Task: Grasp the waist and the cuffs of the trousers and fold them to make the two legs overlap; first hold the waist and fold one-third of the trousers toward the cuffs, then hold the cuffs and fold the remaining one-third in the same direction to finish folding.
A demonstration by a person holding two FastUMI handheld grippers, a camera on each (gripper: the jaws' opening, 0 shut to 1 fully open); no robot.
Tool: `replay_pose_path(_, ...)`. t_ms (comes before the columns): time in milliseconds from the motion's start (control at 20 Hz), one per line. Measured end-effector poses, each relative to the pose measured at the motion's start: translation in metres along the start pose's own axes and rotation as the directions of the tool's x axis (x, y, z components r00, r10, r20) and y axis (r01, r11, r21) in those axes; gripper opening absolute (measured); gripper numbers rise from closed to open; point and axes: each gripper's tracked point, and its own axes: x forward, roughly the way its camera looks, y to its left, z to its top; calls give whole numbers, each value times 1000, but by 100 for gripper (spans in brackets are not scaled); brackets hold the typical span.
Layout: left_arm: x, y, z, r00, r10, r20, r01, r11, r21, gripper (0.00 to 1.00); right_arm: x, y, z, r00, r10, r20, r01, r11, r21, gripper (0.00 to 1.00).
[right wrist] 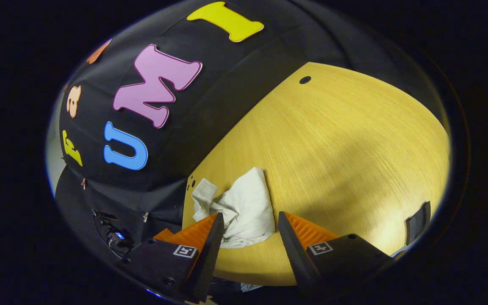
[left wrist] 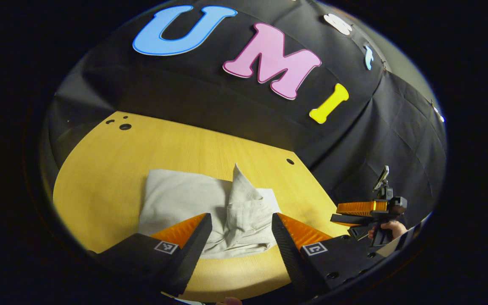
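Observation:
The off-white trousers [left wrist: 210, 207] lie bunched and partly folded on the wooden table [left wrist: 112, 169], with one corner sticking up near the middle. My left gripper [left wrist: 242, 231] hangs open above their near edge, nothing between its fingers. Off to the right, the other gripper [left wrist: 369, 214] is held by a hand [left wrist: 390, 228] past the table's edge. In the right gripper view the trousers [right wrist: 244, 207] sit crumpled near the table's corner, and my right gripper [right wrist: 250, 231] stands open just short of them, holding nothing.
The black cloth wall [left wrist: 210, 97] rises right behind the table. Small holes [left wrist: 124, 126] mark the tabletop's far corners. A wide stretch of bare wood [right wrist: 345, 144] spreads to the right in the right gripper view. A dark bracket [right wrist: 417, 220] sits at the table's edge.

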Motion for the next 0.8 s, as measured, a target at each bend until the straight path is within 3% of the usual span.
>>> replay_pose_path(800,-53,30,-11,1000,-4,-10,4,999,-34,91,6,74,-57,999,46,-21,-48,994,-100,80)
